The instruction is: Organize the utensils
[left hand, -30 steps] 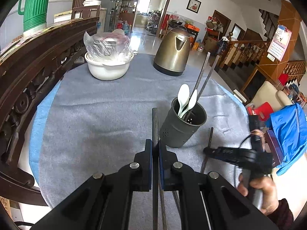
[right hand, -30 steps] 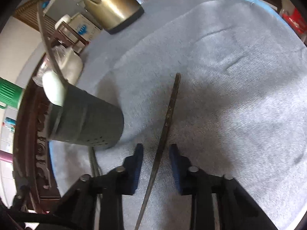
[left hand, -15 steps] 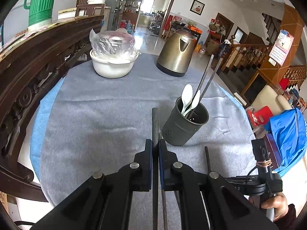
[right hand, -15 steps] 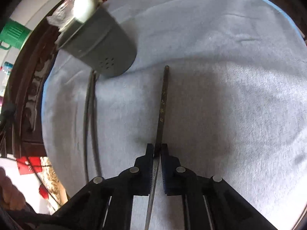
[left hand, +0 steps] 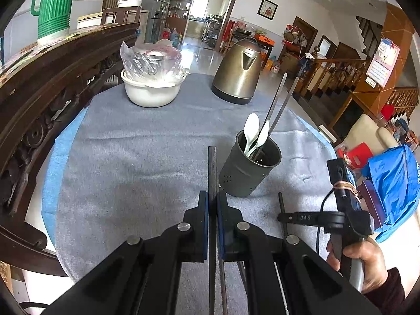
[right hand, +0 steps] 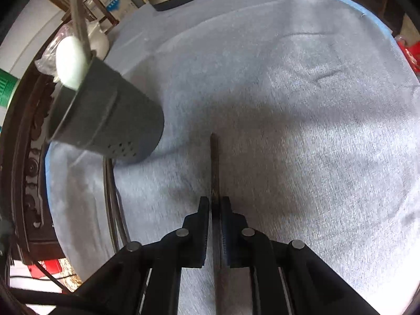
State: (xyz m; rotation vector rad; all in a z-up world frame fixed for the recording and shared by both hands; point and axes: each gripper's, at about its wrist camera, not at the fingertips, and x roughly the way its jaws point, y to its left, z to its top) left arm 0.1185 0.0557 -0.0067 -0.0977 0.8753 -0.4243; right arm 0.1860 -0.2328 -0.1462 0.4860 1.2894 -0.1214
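My left gripper (left hand: 212, 202) is shut on a dark chopstick (left hand: 212, 165) that sticks out ahead, above the grey cloth. Just to its right stands the dark grey perforated holder (left hand: 249, 173), with white spoons (left hand: 250, 131) and two chopsticks (left hand: 278, 102) in it. In the right wrist view my right gripper (right hand: 215, 207) is shut on another dark chopstick (right hand: 214, 162), pointing steeply down at the cloth, with the holder (right hand: 105, 128) to its upper left. The left wrist view shows a hand (left hand: 362, 260) holding that gripper at the right.
Two more chopsticks (right hand: 113, 197) lie on the cloth beside the holder. A bronze kettle (left hand: 239, 73) and a white bowl (left hand: 152, 92) with a plastic bag stand at the far side. A carved wooden rail (left hand: 39, 84) borders the left; a blue bag (left hand: 393, 183) sits right.
The right gripper's jaws, open on either side of the chopstick lying on the cloth, have closed on it and the gripper has shifted. The left gripper kept still with its chopstick.
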